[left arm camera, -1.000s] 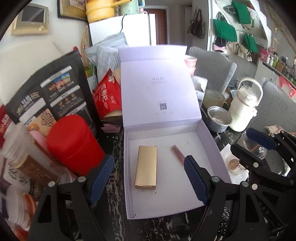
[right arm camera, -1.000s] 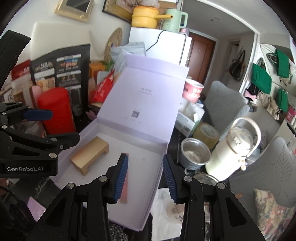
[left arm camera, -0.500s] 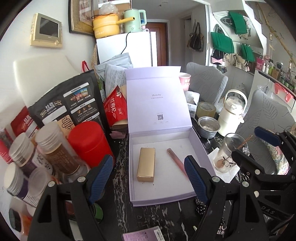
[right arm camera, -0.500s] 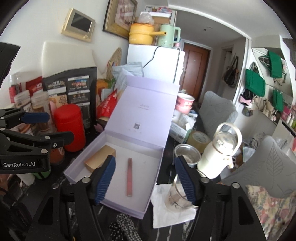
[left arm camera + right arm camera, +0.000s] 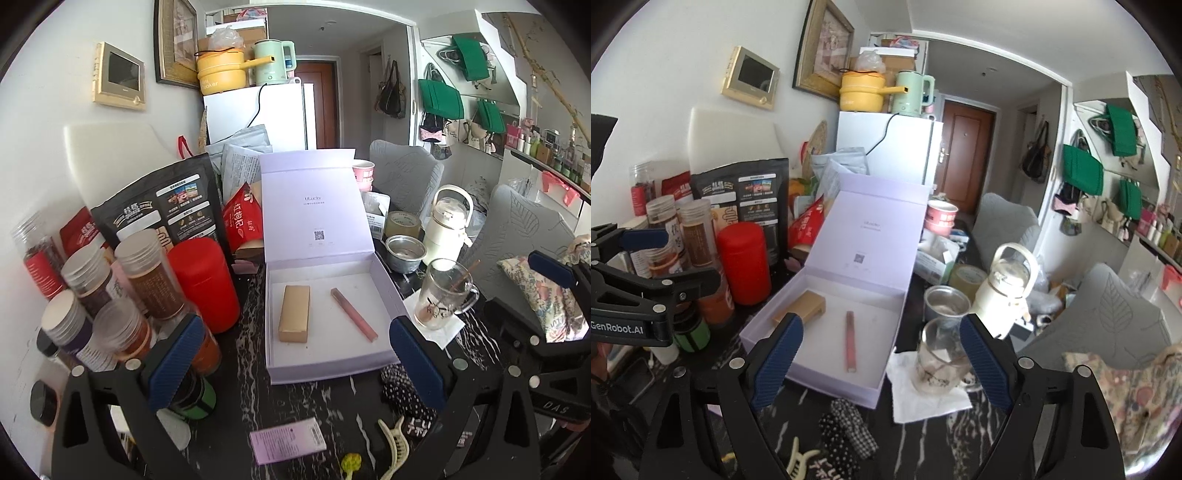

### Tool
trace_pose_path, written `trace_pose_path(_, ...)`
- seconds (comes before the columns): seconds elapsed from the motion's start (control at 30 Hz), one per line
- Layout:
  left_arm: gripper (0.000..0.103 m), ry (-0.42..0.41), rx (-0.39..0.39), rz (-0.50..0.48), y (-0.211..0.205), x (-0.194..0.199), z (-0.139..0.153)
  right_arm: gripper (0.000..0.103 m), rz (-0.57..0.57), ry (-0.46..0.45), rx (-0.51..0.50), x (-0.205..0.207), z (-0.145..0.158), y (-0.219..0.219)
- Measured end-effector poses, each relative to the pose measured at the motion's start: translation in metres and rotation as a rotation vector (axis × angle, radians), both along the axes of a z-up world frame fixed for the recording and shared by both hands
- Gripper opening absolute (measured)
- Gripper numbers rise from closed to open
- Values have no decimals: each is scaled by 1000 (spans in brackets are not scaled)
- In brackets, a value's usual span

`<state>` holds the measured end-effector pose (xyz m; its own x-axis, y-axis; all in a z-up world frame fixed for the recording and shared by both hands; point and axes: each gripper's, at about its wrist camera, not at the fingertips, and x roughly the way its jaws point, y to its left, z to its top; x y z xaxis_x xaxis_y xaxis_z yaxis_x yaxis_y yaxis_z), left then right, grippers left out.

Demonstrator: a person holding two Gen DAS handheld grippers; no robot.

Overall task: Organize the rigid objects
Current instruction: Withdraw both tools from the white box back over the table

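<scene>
Jaws: both sets are standing wide apart, gripping nothing. The left gripper (image 5: pixel 295 362) and the right gripper (image 5: pixel 882 362) are hovering just in front of the lavender box (image 5: pixel 325 363), which is sitting on the dark marbled table (image 5: pixel 251 321) with its lid standing upright at the back.

Inside the box: a gold bar-shaped case (image 5: pixel 294 313) is lying on the left part of the floor, a slim pink tube (image 5: pixel 354 314) on the right part, the two apart.

Left of the box: a red canister (image 5: pixel 205 284) is standing near it. Right of the box: a glass mug (image 5: pixel 441 293) is resting on a white napkin. In front of the box: a black-and-white checked fabric piece (image 5: pixel 846 424), a cream hair claw (image 5: pixel 393 437) and a small lavender card (image 5: pixel 288 441) are lying on the table.
</scene>
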<state>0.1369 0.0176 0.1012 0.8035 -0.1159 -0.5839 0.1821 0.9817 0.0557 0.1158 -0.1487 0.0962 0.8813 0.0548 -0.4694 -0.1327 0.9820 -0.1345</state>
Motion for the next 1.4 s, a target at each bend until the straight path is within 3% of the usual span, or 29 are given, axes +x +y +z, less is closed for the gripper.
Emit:
trace_pose_path(0.7, 103, -13, 4, -38, 14, -78, -13, 90, 40, -37, -1, -89, -5, 16)
trace_pose_path(1.13, 103, 43, -24, -37, 24, -96, -41, 90, 43, 6, 13, -109, -33, 25)
trace_pose_path(1.4, 103, 113, -62, -26, 30, -85, -69, 90, 29, 29, 41, -110, -58, 27)
